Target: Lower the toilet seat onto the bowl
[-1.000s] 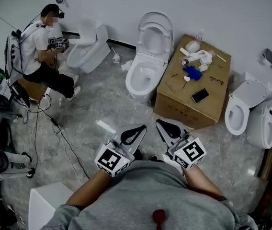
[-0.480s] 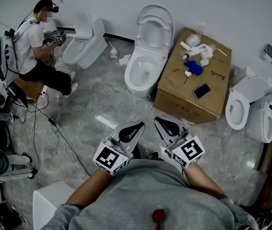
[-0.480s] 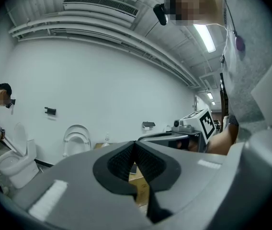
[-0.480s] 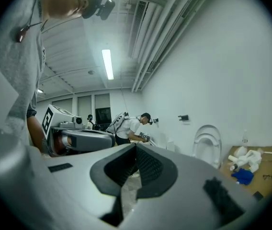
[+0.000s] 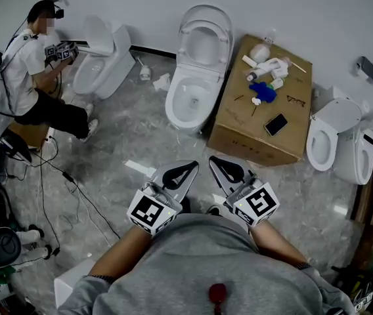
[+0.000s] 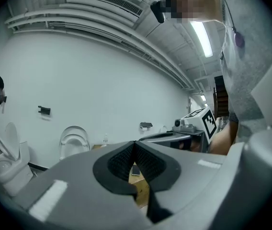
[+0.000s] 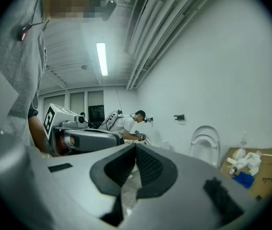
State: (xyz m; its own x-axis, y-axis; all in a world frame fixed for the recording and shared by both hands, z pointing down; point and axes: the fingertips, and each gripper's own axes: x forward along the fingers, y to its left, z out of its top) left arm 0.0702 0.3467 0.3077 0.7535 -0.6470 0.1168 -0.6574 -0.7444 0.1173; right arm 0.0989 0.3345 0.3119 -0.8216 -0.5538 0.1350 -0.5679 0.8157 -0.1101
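White oval toilet seat (image 5: 205,18) stood upright above its white ceramic bowl (image 5: 173,107). My grey left gripper (image 5: 192,167) and right gripper (image 5: 215,161) were closed on nothing.

The person wears a grey short-sleeved top (image 5: 206,261). A small dark red bead or clip (image 5: 218,294) sits on the chest, perhaps hung on a thin cord, though the view is too poor to be sure. A dark trim (image 5: 99,279) edges the left sleeve. The left tool (image 5: 188,168) and right tool (image 5: 218,163) have smooth grey shells around black teardrop-shaped frames, lined with black ribbed pads (image 6: 119,159). Each tool carries a white cube (image 5: 152,212) printed with bold black square markers.
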